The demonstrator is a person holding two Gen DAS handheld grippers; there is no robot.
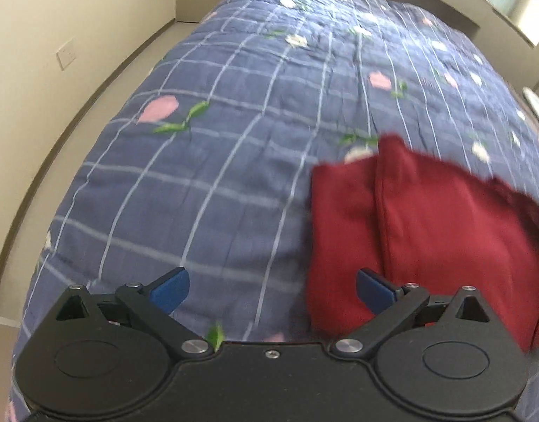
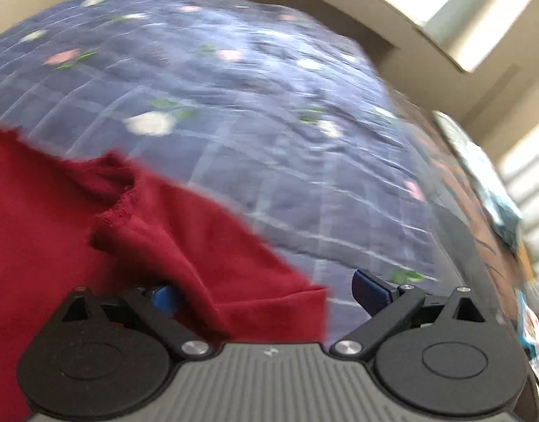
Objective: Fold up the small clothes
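A dark red garment (image 1: 427, 221) lies folded on the blue checked quilt (image 1: 216, 183), at the right of the left wrist view. My left gripper (image 1: 272, 290) is open and empty; its right blue fingertip (image 1: 373, 290) is over the garment's left part. In the right wrist view the red garment (image 2: 58, 218) fills the lower left. My right gripper (image 2: 266, 293) is open, above the garment's right corner; cloth covers most of its left fingertip (image 2: 164, 297). Both views are blurred.
The quilt (image 2: 269, 123) covers a bed. A beige wall (image 1: 58, 52) and floor strip run along the bed's left side. A headboard and window (image 2: 462, 10) are at the far end. Coloured items (image 2: 498, 193) lie at the bed's right edge.
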